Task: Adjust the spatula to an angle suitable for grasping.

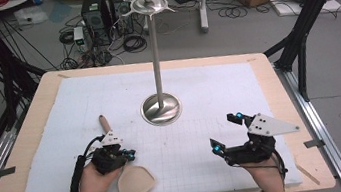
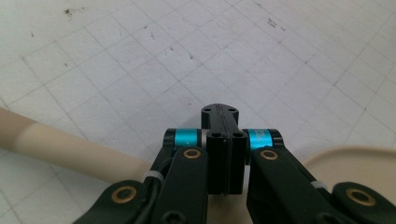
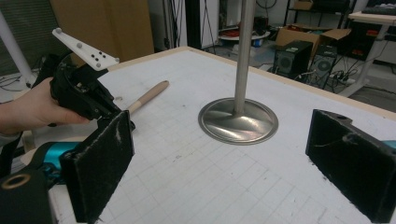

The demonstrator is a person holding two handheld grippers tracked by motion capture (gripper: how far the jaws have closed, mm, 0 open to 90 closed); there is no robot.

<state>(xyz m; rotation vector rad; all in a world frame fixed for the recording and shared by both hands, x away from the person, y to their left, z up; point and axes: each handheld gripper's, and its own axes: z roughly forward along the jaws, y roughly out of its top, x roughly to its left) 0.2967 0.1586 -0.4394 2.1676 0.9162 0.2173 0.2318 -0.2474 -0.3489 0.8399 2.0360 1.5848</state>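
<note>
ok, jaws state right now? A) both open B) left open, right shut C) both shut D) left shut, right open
D: in the left gripper view the left gripper has its jaws pressed together over the spatula, while the right gripper shows its two jaws wide apart.

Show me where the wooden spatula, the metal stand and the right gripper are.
wooden spatula (image 1: pixel 135 183), high view, on its flat blade.
metal stand (image 1: pixel 161 109), high view, on its round base.
right gripper (image 1: pixel 225 131), high view, midway between its open fingertips.
</note>
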